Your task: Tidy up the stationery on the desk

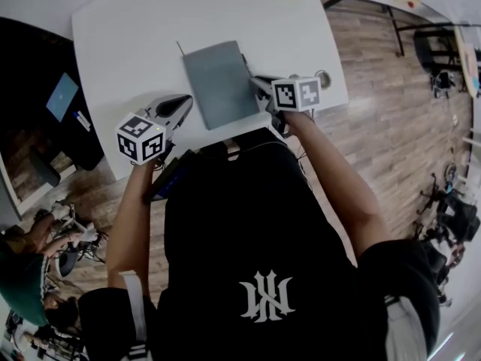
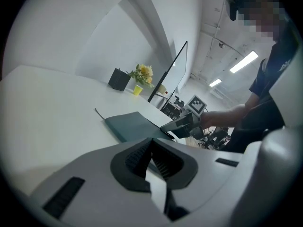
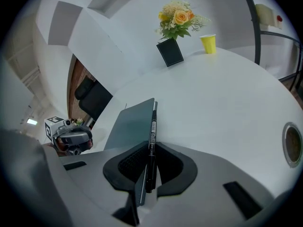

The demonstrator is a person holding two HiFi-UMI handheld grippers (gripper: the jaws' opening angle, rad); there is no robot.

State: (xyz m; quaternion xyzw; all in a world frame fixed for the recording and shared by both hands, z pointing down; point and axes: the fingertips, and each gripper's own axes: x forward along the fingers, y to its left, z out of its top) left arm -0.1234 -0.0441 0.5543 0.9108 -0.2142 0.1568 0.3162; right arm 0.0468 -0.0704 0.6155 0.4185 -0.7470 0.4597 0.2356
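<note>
Mid-frame the right gripper point(image 3: 149, 150) clamps a slim black pen point(image 3: 152, 126) against a flat grey-green notebook's point(image 1: 220, 81) right edge — the left gripper point(image 2: 151, 143), lower left, is closed and empty.

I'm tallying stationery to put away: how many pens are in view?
1. The black pen lies along the grey notebook's edge, between the right gripper's jaws. Others could be hidden.

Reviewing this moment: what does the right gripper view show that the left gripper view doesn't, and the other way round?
Only the right gripper view: the right gripper with its jaws closed on a black pen beside the grey notebook, and a round desk grommet. Only the left gripper view: the left gripper with its jaws shut and empty, and the person's torso. Both: that notebook, the flowers, the yellow cup and the white desk.
</note>
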